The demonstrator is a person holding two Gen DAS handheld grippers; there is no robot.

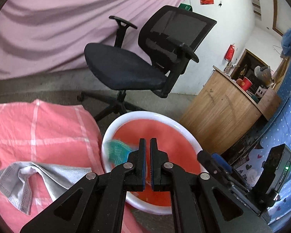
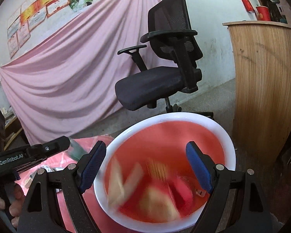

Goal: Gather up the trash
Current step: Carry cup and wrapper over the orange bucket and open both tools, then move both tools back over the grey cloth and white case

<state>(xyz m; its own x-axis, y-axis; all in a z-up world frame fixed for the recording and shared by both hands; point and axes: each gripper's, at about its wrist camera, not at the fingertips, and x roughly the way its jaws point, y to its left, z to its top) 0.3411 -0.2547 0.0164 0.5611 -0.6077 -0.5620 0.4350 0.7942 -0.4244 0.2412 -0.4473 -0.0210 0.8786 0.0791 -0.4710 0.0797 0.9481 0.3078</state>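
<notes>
Through my left wrist camera, my left gripper [image 1: 147, 145] hangs over the near half of the red bin [image 1: 124, 122], the one with the white rim. Its jaws stand nearly together with only a thin slit between the pads, and I see nothing pinched there. A blurred teal scrap [image 1: 117, 151] sits just inside the bin's left rim, touching the left finger's outer edge in the picture; whether it is falling or resting I cannot tell. Left of the bin lies the pink checked bedding [image 1: 38, 132], and on it, well clear of the rim, a grey face mask [image 1: 23, 178]. That looks like the next piece of trash. Beyond the bin stands the black office chair [image 1: 137, 62].

Through my right wrist camera, my right gripper [image 2: 145, 165] is spread wide above the bin's mouth, holding nothing. Under it, inside the bin, pale tan scraps [image 2: 126, 182] are smeared by motion, next to something red that is too blurred to name. My left gripper's body reaches in from the bin's left.

To do this step well, I would keep the right jaws wide and centred over the bin until the scraps settle, so nothing catches a pad or bounces over the rim. Then I would lift straight up before swinging left for the mask, and pinch it by a raised fold, not flat against the bedding, lest I drag the cloth along.
</notes>
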